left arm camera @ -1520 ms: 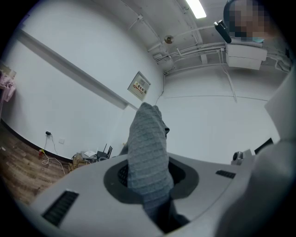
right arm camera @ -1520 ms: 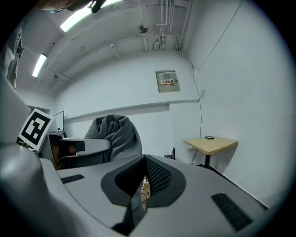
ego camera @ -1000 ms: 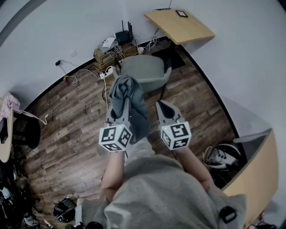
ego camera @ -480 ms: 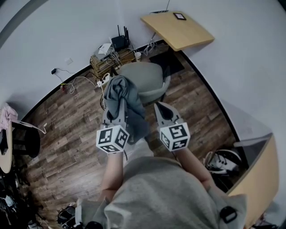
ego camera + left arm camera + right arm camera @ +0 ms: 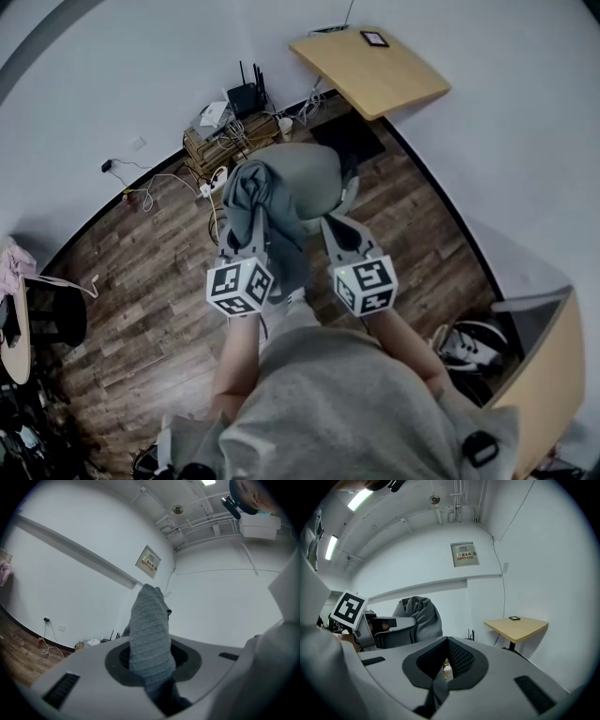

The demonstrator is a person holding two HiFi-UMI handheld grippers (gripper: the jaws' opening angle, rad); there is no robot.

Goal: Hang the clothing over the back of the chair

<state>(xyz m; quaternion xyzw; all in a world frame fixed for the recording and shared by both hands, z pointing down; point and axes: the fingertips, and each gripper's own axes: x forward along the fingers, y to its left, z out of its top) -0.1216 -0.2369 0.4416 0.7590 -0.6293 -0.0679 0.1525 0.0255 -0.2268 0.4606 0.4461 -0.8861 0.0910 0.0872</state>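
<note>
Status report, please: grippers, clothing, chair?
Left gripper shut on grey clothing. Right gripper shut, empty. Chair just ahead, clothing not yet hung. Nothing between.

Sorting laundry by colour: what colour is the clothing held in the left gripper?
The clothing is grey, ribbed knit; left gripper view shows it best.

The left gripper [image 5: 251, 230], carrying the grey clothing [image 5: 264, 199], and the right gripper [image 5: 331, 225] are now closer to the chair [image 5: 317, 173]. The clothing now overlaps the chair's back.
</note>
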